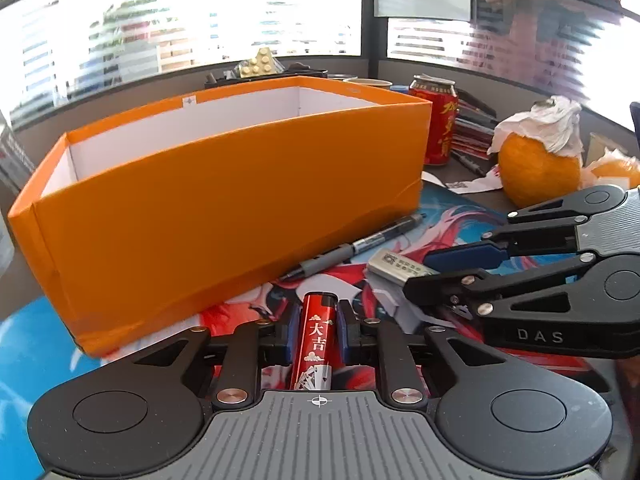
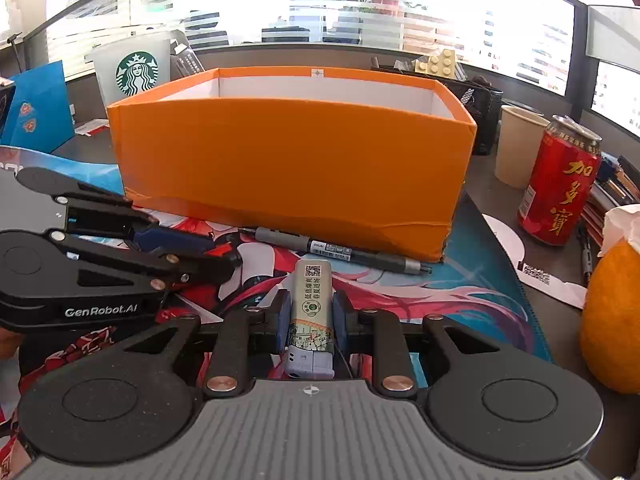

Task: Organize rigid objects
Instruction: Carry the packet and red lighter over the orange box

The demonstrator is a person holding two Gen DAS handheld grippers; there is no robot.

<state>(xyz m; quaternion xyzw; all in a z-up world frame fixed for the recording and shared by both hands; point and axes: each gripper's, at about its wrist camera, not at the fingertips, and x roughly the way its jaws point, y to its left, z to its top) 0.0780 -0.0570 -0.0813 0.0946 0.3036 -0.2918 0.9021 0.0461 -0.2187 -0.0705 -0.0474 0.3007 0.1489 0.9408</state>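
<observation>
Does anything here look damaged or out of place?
The orange box is crumpled and torn at its lower right corner. An orange wears a wad of crumpled tissue. A pen lies loose against the box.

The orange box [image 2: 296,160] looks like smooth, a bit shiny card — white and matt inside. The red lighter [image 1: 317,344] is glossy, and so is the pale lighter [image 2: 312,308], with a shiny picture wrap. The red can [image 2: 558,184] is shiny metal. The left gripper [image 1: 318,330] and right gripper [image 2: 309,316] are matt black plastic — with small shiny metal pins.
</observation>
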